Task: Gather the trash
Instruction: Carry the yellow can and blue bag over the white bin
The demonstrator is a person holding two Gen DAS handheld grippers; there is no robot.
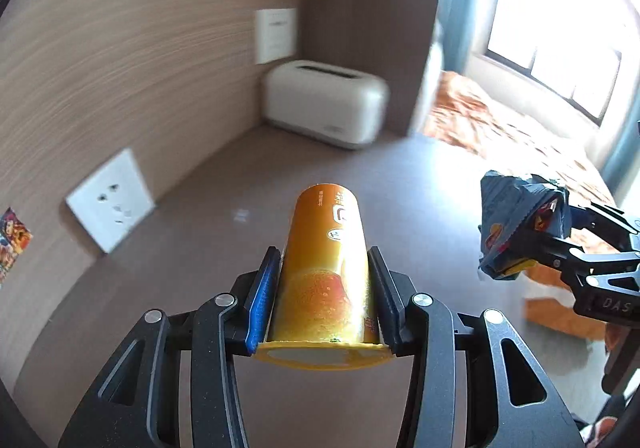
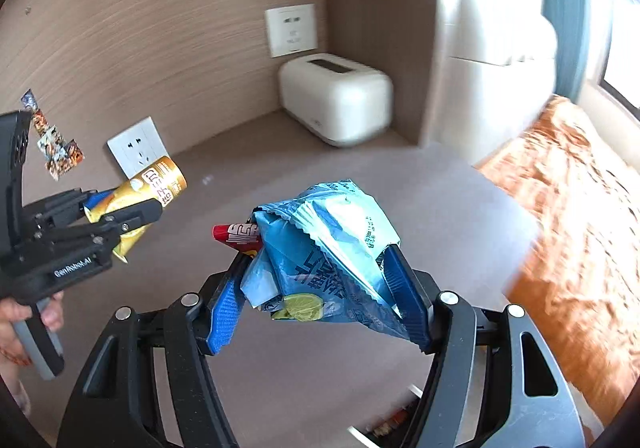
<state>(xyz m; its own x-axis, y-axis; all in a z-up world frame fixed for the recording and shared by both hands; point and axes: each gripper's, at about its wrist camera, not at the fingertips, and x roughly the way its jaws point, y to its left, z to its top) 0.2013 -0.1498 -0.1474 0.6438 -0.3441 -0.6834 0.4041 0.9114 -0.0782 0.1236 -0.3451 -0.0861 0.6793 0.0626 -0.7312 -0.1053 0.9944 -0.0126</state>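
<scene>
The left gripper (image 1: 324, 280) is closed on one orange paper cup (image 1: 326, 268), its two blue pads (image 1: 262, 288) pressing the cup's sides; the cup lies lengthwise between them, open rim toward the camera and base pointing away, held above the bench (image 1: 224, 207). The right gripper (image 2: 320, 288) is clamped on one crumpled blue snack bag (image 2: 332, 240), also held in the air over the bench, with one small red wrapper (image 2: 236, 236) poking out of the bag's left side. In the right wrist view the left gripper (image 2: 124, 215) shows at the left with its cup (image 2: 148, 187), well apart from the bag. Beyond both, one white toaster-shaped appliance (image 1: 324, 103) stands in the far corner of the bench. Two white wall sockets are visible: one (image 1: 110, 199) low on the left wall, one (image 2: 291, 29) above the appliance. One strip of colourful stickers (image 2: 54, 139) is stuck on the left wall. An orange bedspread (image 2: 580, 215) lies to the right.
</scene>
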